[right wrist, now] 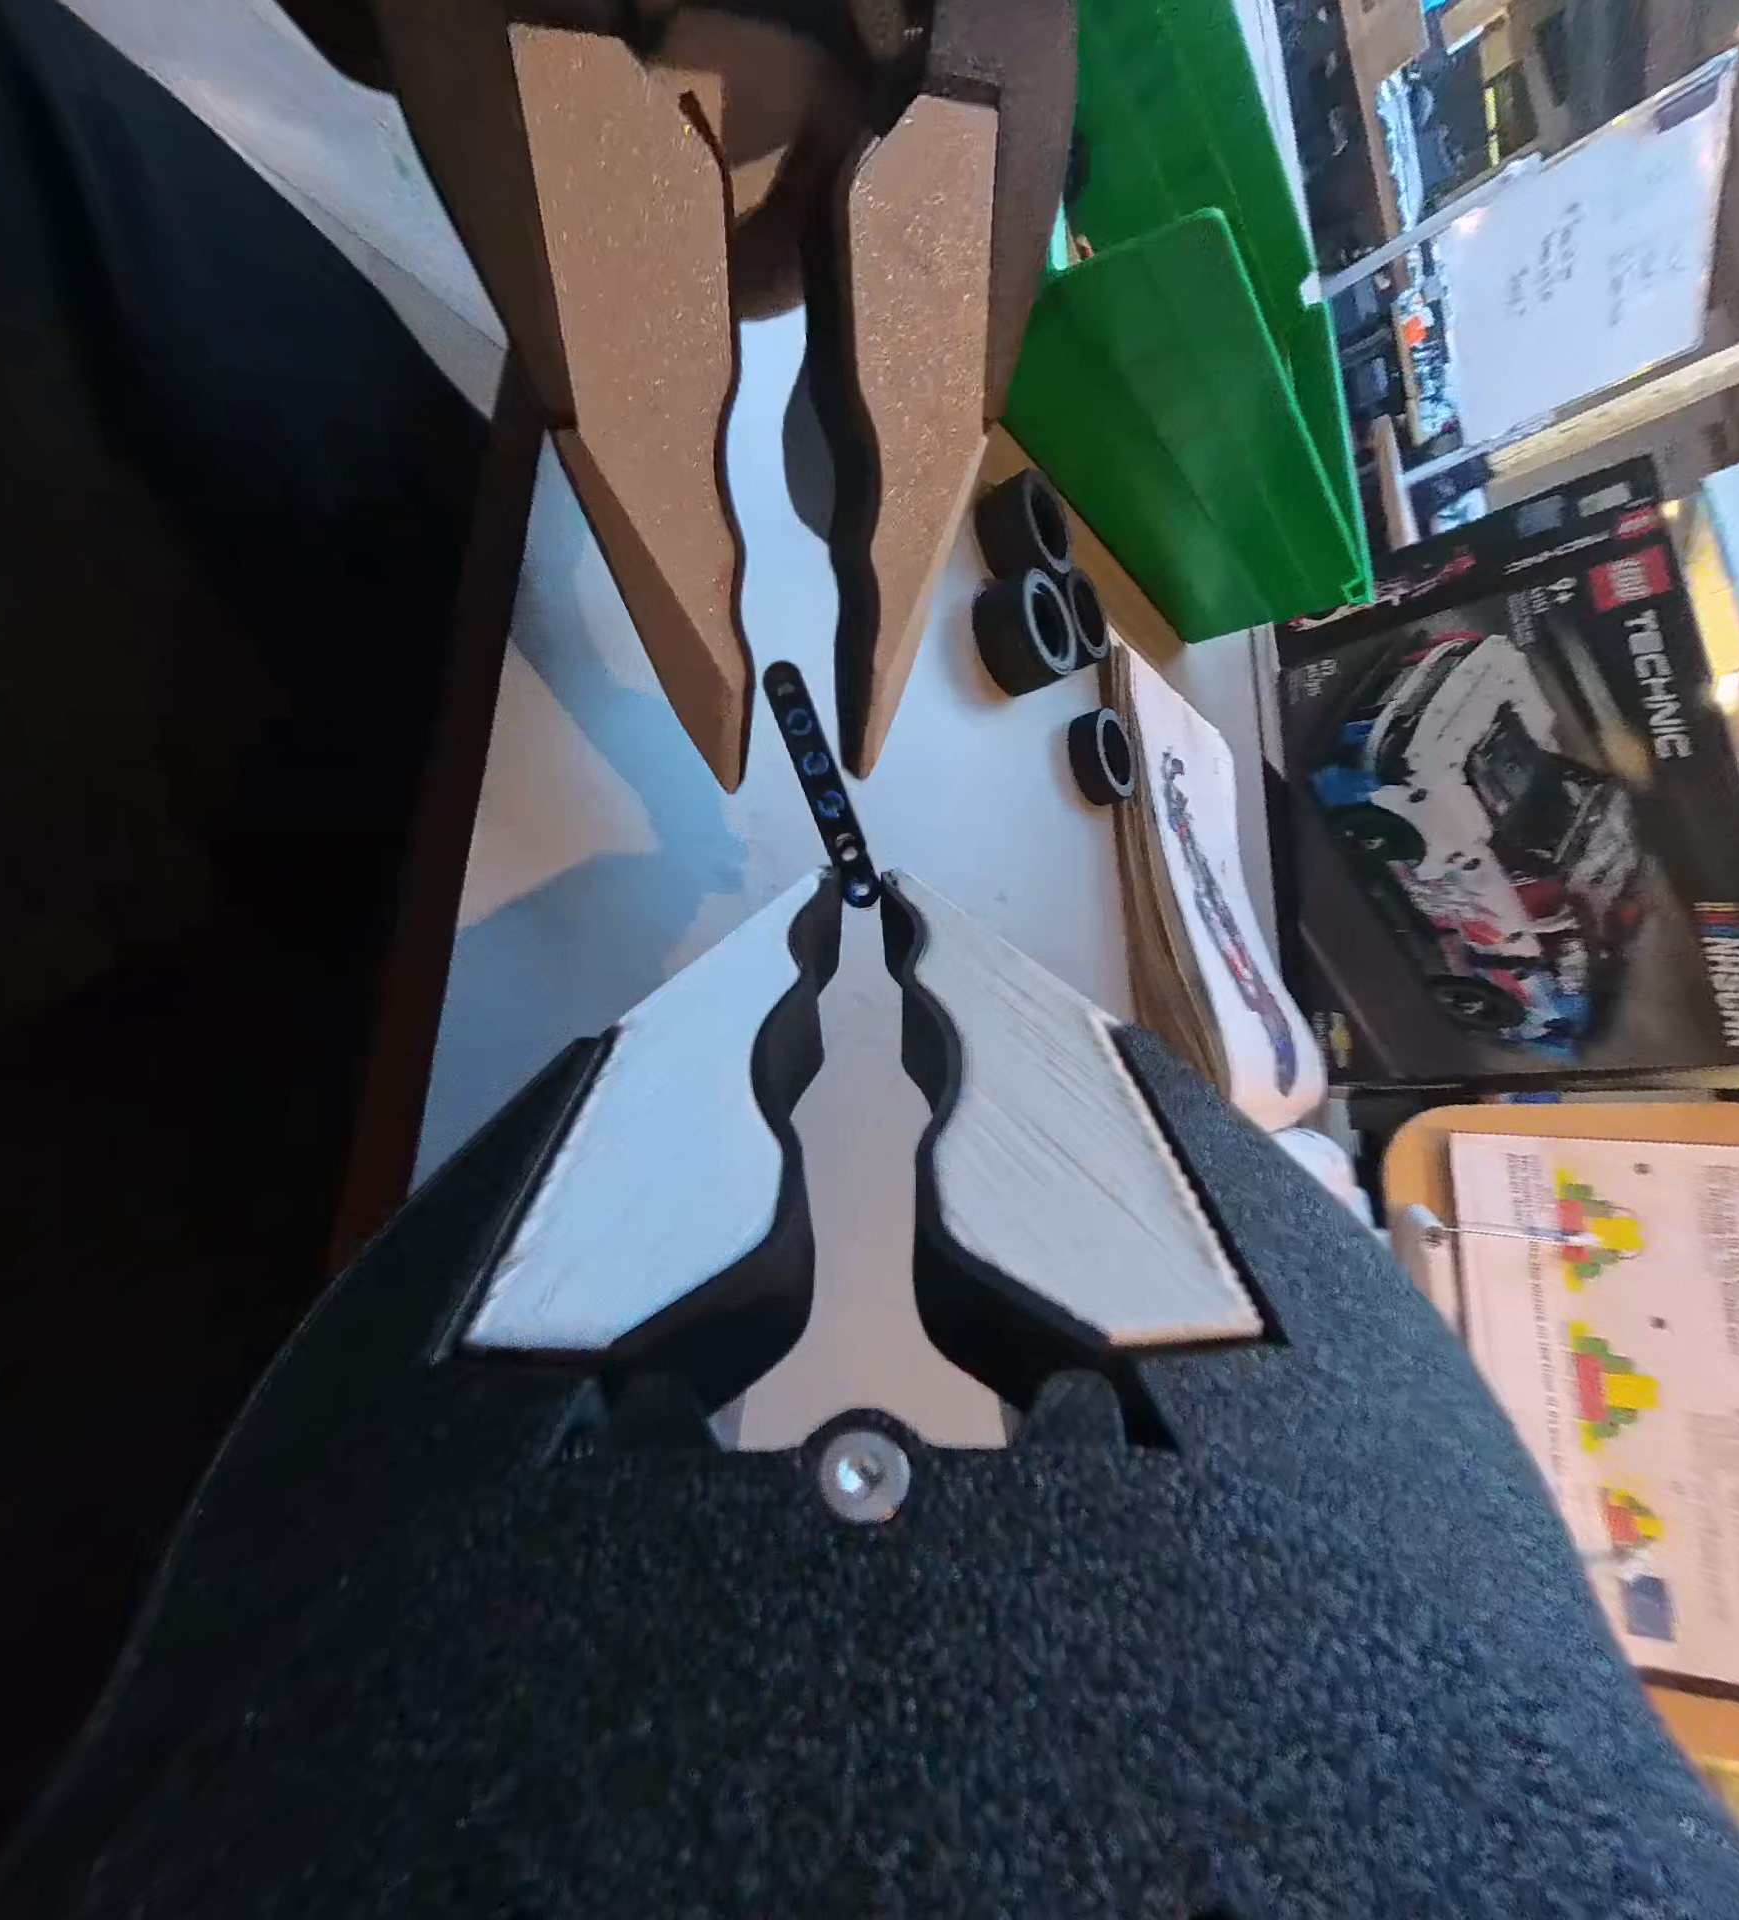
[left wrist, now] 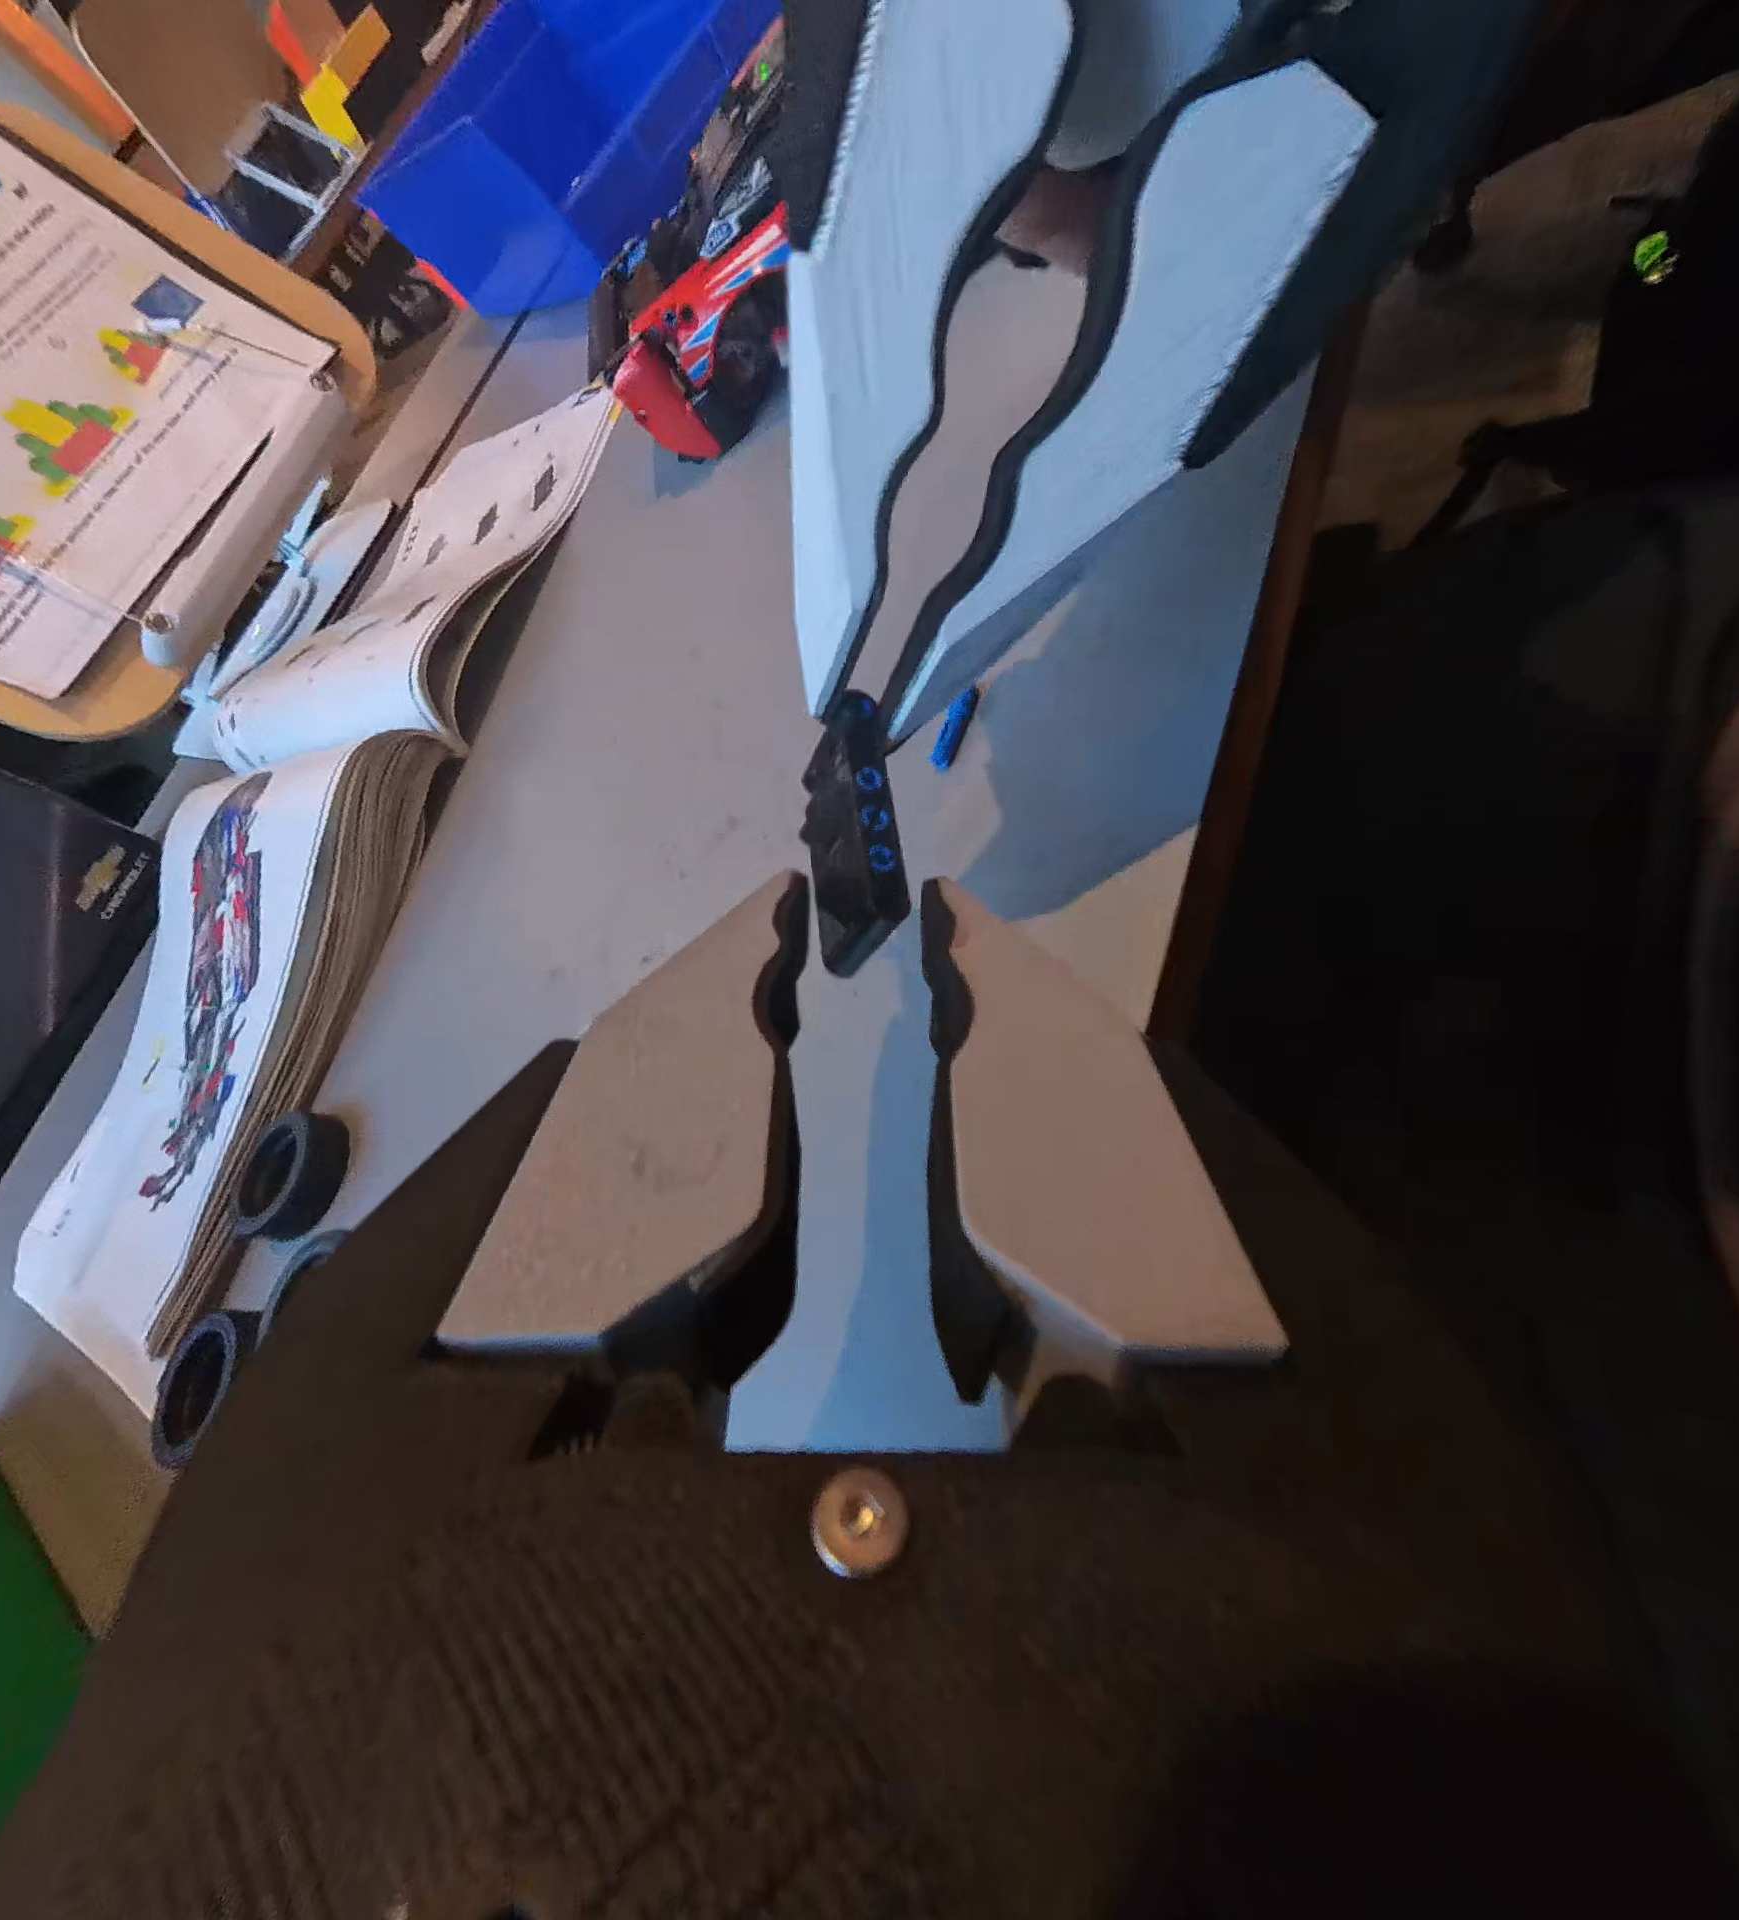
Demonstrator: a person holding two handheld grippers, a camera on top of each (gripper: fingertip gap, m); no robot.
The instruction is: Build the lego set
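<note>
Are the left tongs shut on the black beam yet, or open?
Open. The left tongs straddle the free end of the black beam with gaps both sides; the right tongs pinch its other end.

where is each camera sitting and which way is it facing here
Left wrist view: on the left gripper, facing forward along its tan fingers over the white table; right gripper opposite.
Right wrist view: on the right gripper, looking along its white fingers toward the left gripper.
Shared: the black beam with blue pins, gripped by the right, and the black tyres.
</note>
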